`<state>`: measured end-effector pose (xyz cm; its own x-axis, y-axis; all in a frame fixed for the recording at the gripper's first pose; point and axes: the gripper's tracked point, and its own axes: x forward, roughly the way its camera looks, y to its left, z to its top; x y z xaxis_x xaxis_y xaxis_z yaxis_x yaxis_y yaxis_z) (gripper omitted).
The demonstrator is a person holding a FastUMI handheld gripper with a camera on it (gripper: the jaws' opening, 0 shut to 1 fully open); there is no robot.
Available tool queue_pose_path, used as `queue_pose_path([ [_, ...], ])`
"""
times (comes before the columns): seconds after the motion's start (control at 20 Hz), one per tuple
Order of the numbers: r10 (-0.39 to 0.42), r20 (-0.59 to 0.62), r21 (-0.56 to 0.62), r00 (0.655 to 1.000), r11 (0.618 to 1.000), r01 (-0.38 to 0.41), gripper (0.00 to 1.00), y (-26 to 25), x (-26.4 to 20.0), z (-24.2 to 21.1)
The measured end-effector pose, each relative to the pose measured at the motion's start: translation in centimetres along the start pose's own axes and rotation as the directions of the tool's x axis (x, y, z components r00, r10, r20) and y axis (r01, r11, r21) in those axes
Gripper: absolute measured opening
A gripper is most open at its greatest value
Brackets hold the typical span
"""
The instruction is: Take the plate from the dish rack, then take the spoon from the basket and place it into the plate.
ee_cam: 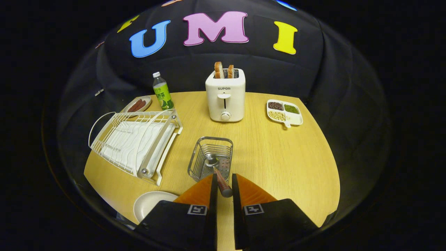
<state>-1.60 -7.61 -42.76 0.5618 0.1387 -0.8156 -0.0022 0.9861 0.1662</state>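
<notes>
My gripper [223, 181] sits nearly closed around the spoon [217, 170] handle; the handle end lies between the fingertips, but I can't tell if both pads press it. Bowl end is down in the basket [210, 157], just ahead of the fingers. Plate [150, 204] is already on the table [278, 157], beside my left finger, near the rack [134, 143]. I judge the step is spoon pickup: squeeze firm on the handle, lift straight up to clear the basket wires, then swing left, lower over the plate. Risk: the handle slipping or the basket tipping.
</notes>
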Motion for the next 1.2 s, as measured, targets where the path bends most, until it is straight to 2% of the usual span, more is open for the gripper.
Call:
queue_pose_path([
  [0.15, 0.052, -0.016, 0.04, 0.999, 0.998, -0.051, 0.18, 0.8, 0.0, 0.1],
  [0.2, 0.053, -0.013, 0.042, 0.999, 0.998, -0.052, 0.12, 0.8, -0.1, 0.2],
  [0.3, 0.035, 0.011, 0.046, 0.999, 0.998, -0.036, 0.1, 0.6, -0.6, 0.9],
  [0.6, 0.025, 0.062, 0.047, 0.998, 0.999, -0.028, 0.1, 0.1, -3.6, 2.6],
  [0.8, 0.037, 0.118, 0.036, 0.992, 0.998, -0.041, 0.1, 0.4, -7.4, 4.1],
  [1.0, 0.101, 0.151, 0.03, 0.983, 0.994, -0.107, 0.1, 2.7, -12.1, 4.0],
  [1.2, 0.219, 0.08, 0.006, 0.973, 0.976, -0.22, 0.1, 6.2, -15.3, 0.1],
])
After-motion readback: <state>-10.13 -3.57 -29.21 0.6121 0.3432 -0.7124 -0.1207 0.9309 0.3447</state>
